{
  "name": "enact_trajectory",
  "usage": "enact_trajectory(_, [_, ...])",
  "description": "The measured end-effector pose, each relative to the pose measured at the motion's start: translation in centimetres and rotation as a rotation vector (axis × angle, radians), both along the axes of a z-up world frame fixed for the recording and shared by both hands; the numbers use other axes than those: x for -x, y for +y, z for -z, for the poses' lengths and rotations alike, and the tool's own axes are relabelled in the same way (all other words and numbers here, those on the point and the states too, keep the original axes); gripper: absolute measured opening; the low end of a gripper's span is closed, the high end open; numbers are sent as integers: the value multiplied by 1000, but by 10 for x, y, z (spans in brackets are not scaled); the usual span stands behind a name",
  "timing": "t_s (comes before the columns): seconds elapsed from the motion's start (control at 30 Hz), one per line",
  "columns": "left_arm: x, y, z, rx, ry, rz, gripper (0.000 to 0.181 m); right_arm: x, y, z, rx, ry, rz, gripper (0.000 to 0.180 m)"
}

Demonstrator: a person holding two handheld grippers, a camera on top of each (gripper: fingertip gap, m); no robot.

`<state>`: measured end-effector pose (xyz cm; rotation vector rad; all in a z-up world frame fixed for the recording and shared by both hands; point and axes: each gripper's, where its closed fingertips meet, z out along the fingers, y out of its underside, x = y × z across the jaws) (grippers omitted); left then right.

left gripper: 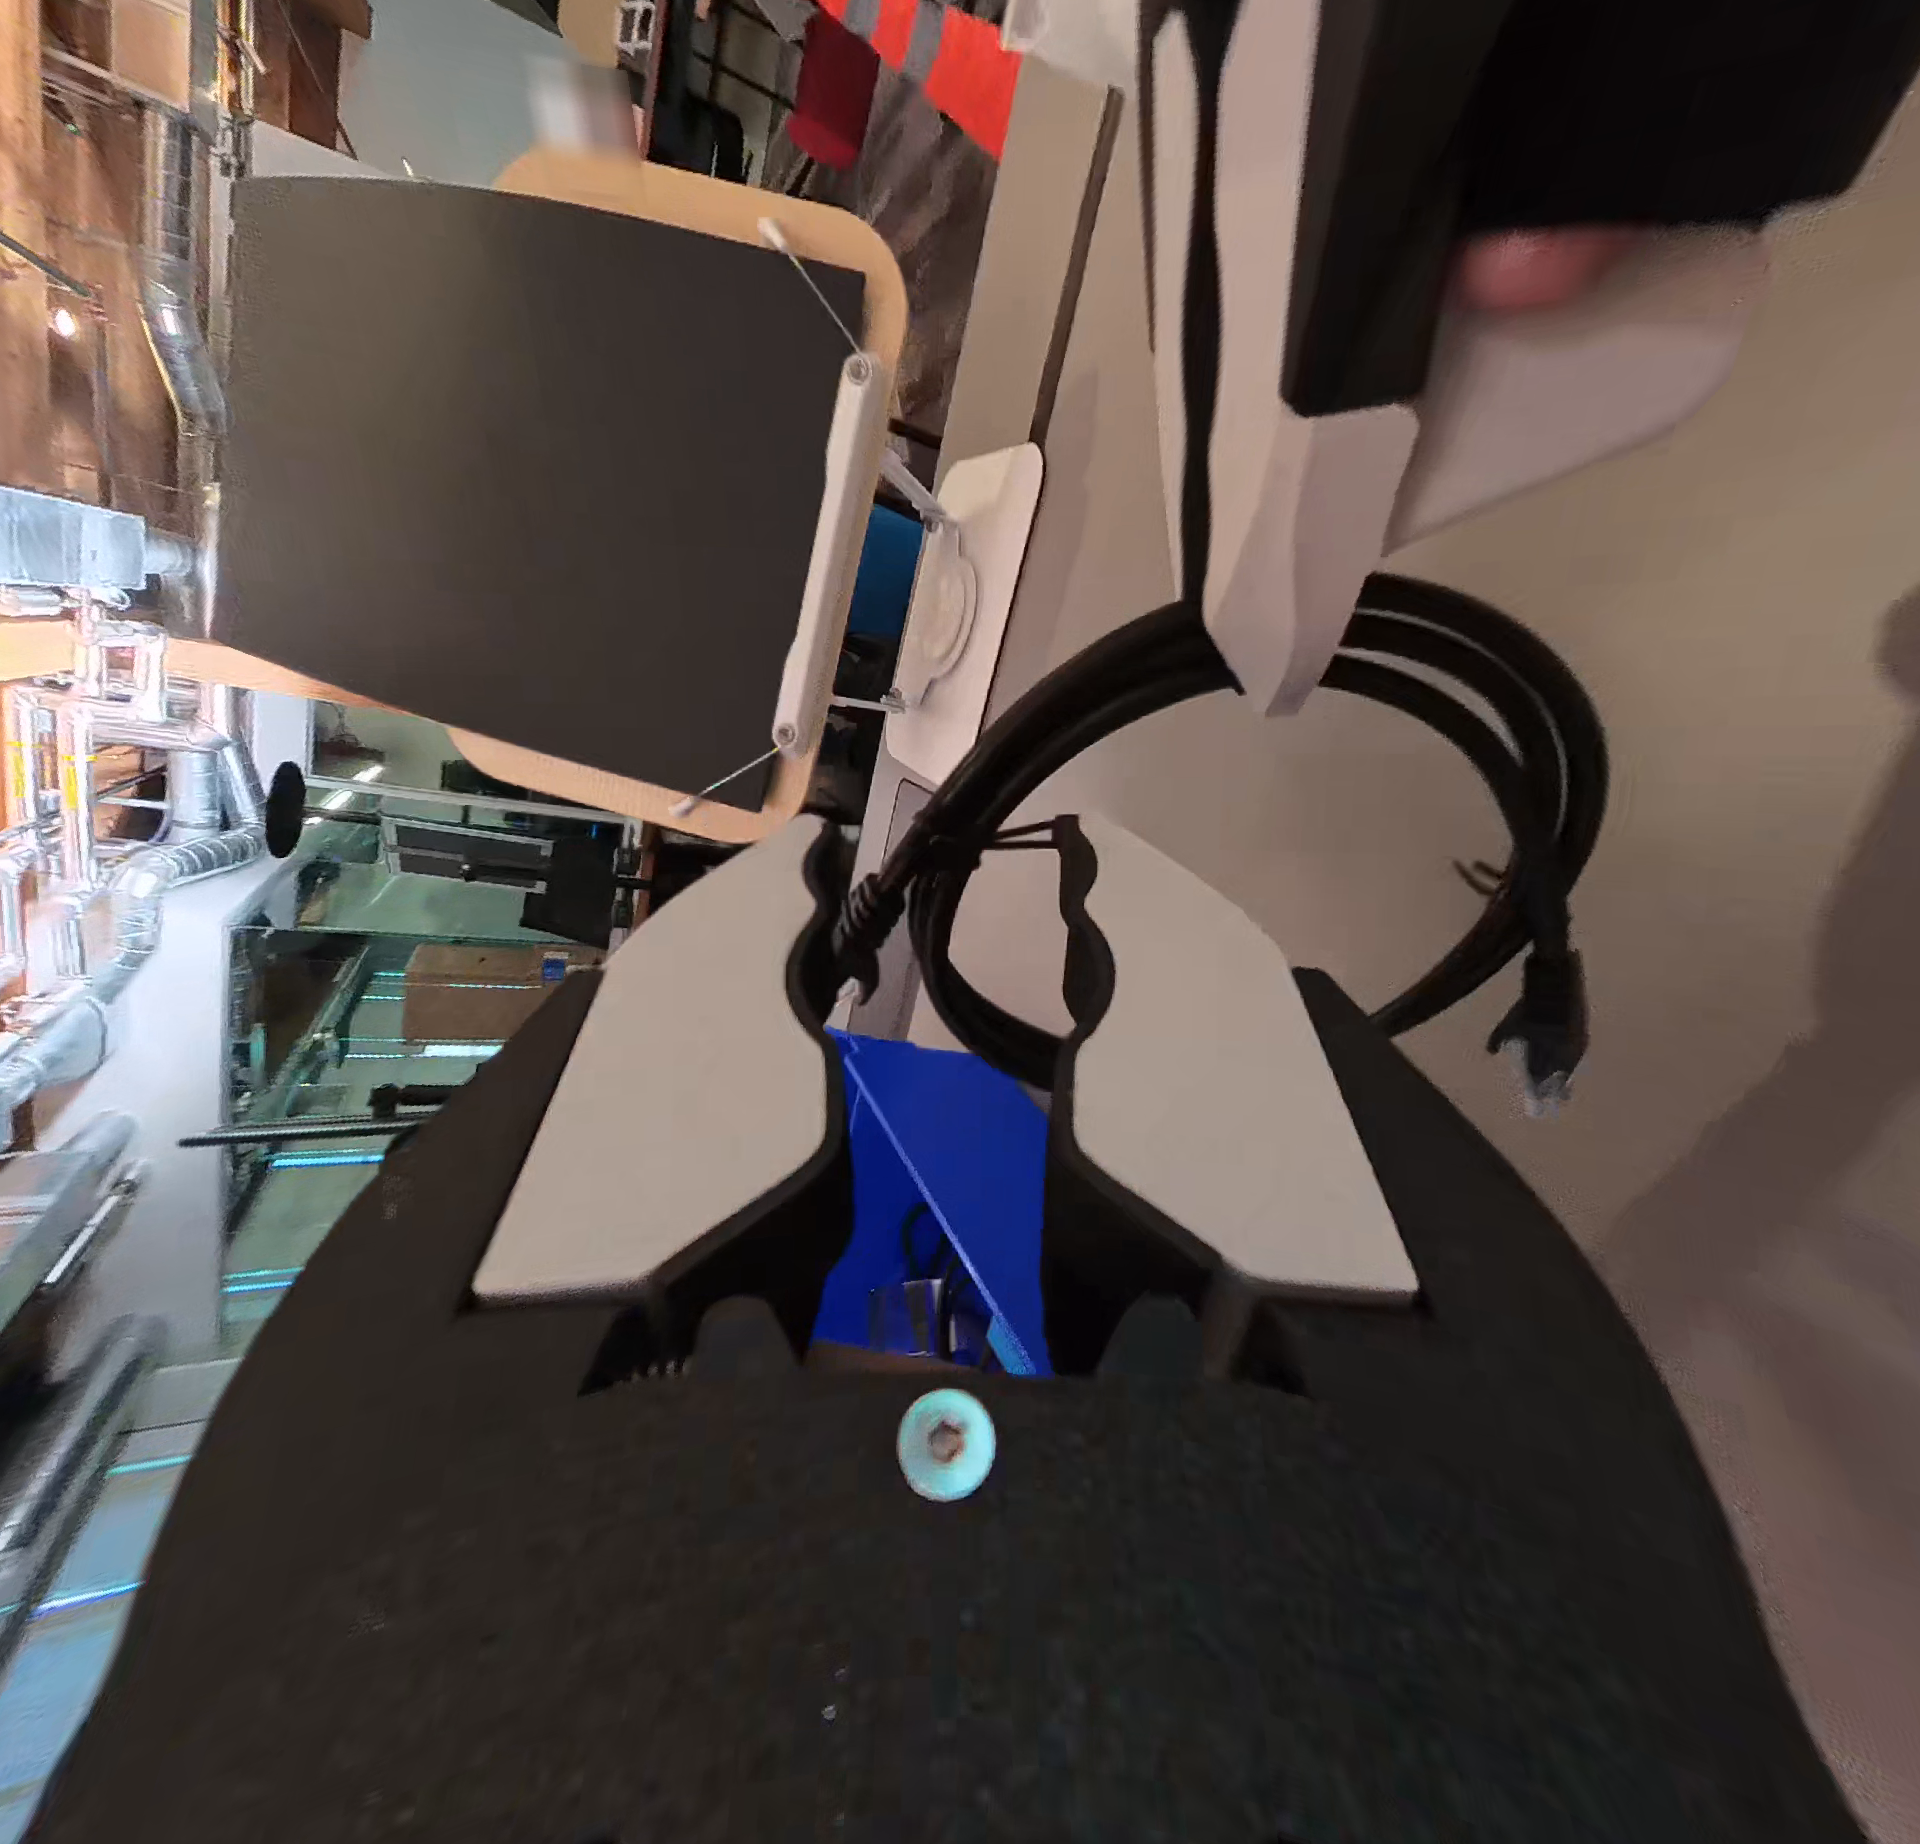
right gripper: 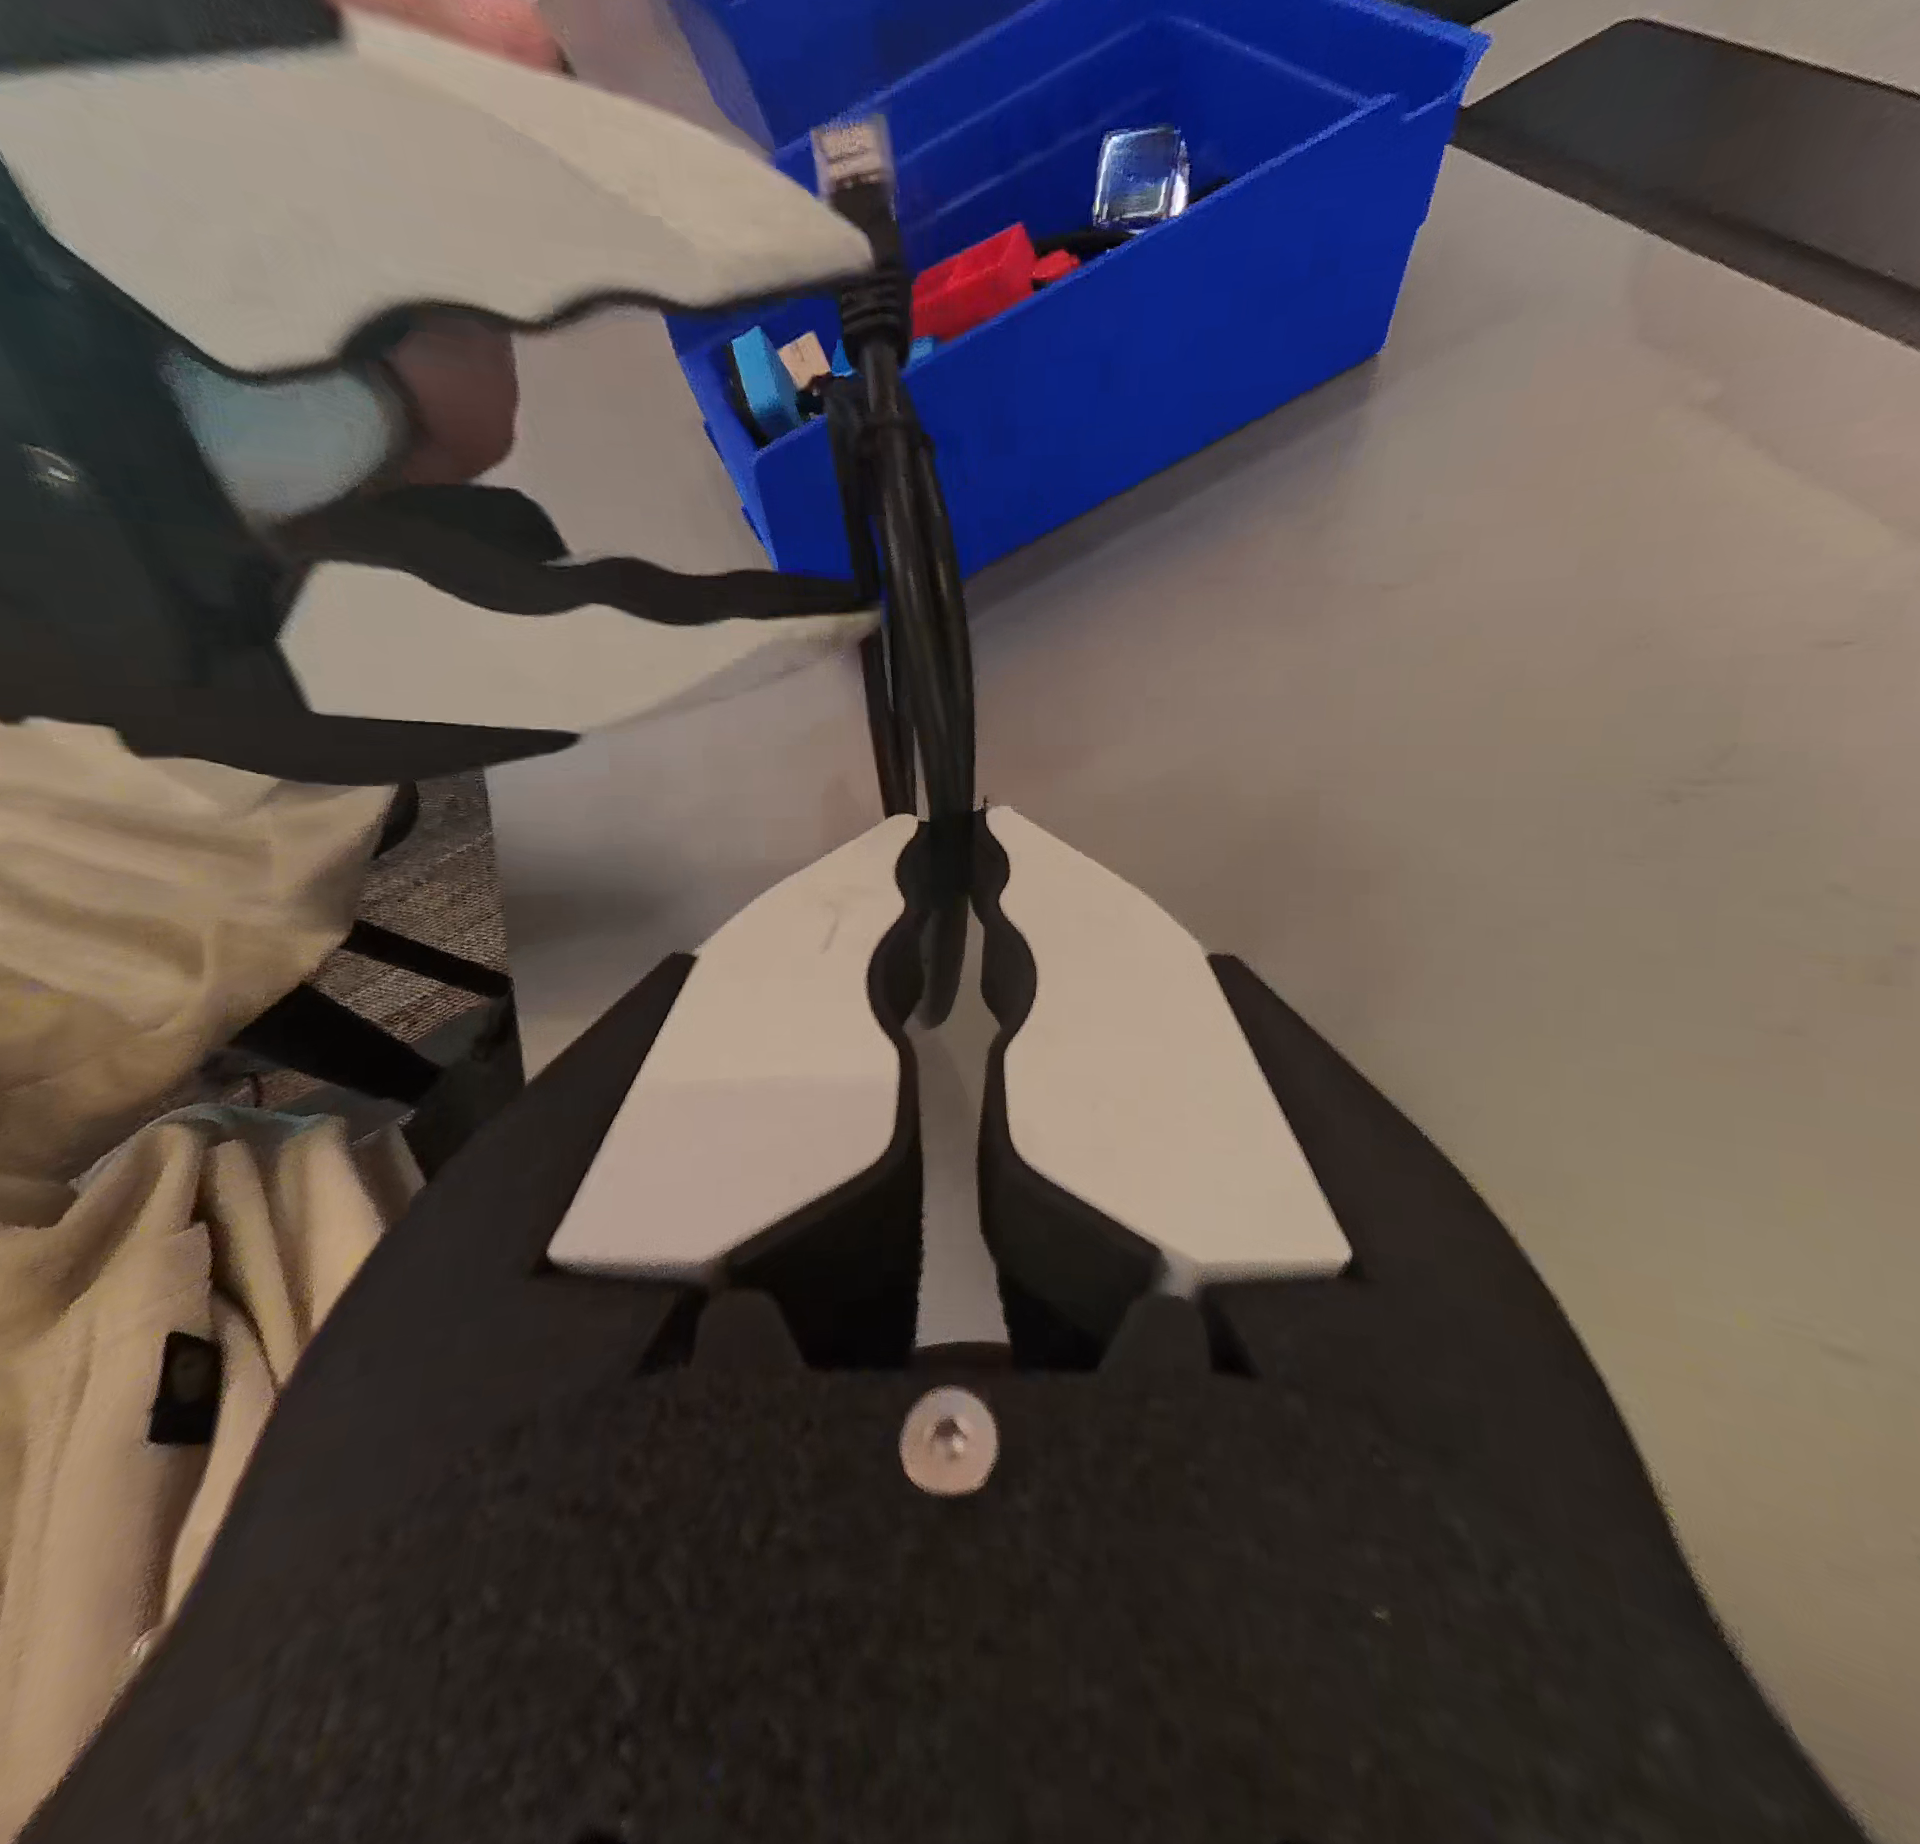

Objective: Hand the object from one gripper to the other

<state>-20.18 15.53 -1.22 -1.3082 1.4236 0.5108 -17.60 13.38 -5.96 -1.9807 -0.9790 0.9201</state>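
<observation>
In the left wrist view, the left gripper is gaping wide around the coiled black network cable. In the right wrist view, the right gripper is pinching that cable tightly above the pale grey table. Releasing early could drop it, since the left jaws are not yet gripping.

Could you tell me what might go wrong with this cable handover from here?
1. The left gripper is open around only part of the coiled black cable. If it shuts on a single strand, the bundle could sag or uncoil once the right gripper, which is shut on the coil, lets go.
2. The loose plug end sits right by a left finger and could snag as the grippers part.
3. If the cable drops, it may land in the blue bin or on the table.
</observation>
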Motion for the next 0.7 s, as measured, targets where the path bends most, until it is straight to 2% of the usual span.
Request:
enact_trajectory(0.07, [1, 4, 7, -21, 37, -14, 35, 0, 0, 4, -4, -18, 2, 6])
enact_trajectory(0.1, [2, 5, 11, -18, 56, -17, 20, -1, 2, 5, -5, -22, 8, 6])
enact_trajectory(0.17, [2, 7, 14, -38, 76, -24, 3, -4, 4, 6, 17, -4, 10, 6])
enact_trajectory(0.37, [4, 10, 17, -52, 88, -32, 0, -11, 6, 12, 47, 2, 2, 6])
enact_trajectory(0.4, [4, 10, 17, -36, 81, -32, 5, -12, 7, 13, 54, 2, 8, 6])
enact_trajectory(0.47, [5, 9, 21, 11, 67, -40, 30, -14, 9, 16, 65, 0, 18, 6])
enact_trajectory(0.5, [6, 10, 23, 31, 62, -47, 37, -15, 10, 17, 71, -1, 25, 6])
enact_trajectory(0.7, [9, 12, 34, 70, 72, -52, 43, -19, 14, 22, 88, -13, 51, 6])
